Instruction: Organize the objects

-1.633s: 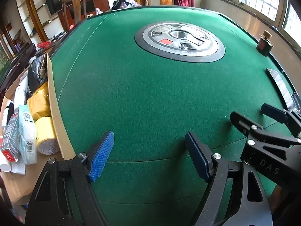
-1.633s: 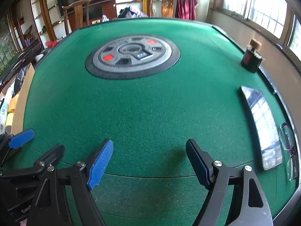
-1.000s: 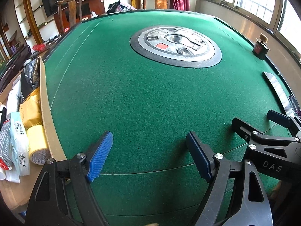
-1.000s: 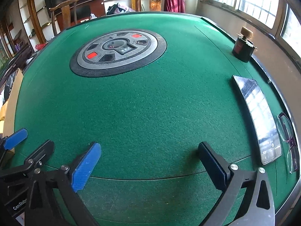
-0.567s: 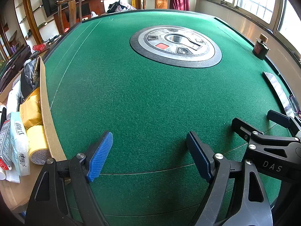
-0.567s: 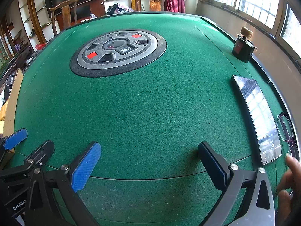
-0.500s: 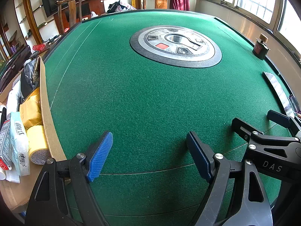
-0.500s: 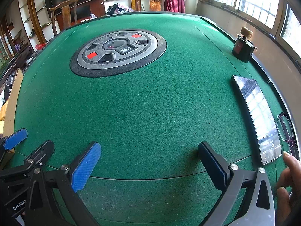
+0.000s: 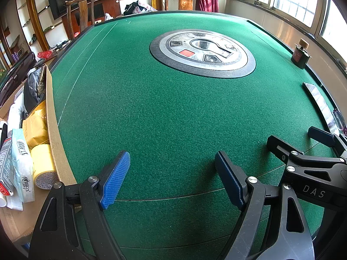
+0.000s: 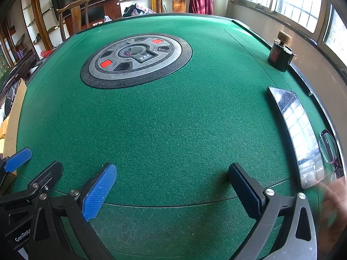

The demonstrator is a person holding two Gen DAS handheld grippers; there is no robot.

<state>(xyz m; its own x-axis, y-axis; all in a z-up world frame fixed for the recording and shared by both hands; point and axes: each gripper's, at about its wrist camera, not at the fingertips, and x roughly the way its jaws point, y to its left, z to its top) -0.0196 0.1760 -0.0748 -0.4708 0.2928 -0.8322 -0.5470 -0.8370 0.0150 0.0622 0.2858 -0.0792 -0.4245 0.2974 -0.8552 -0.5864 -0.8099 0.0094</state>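
Green felt table (image 10: 164,130): phone (image 10: 297,130), glasses (image 10: 330,149), dark bottle (image 10: 279,56) along right edge; right gripper (image 10: 171,186) stood wide, empty.

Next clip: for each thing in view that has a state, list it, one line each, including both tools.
left tool: open, nothing between its pads, over bare felt
right tool: open, nothing between its pads
phone: flat on the felt, screen up, lit
glasses: lying at the table edge beside the phone
dark bottle: upright, stopper on
cardboard box: open, holding packets and a tape roll
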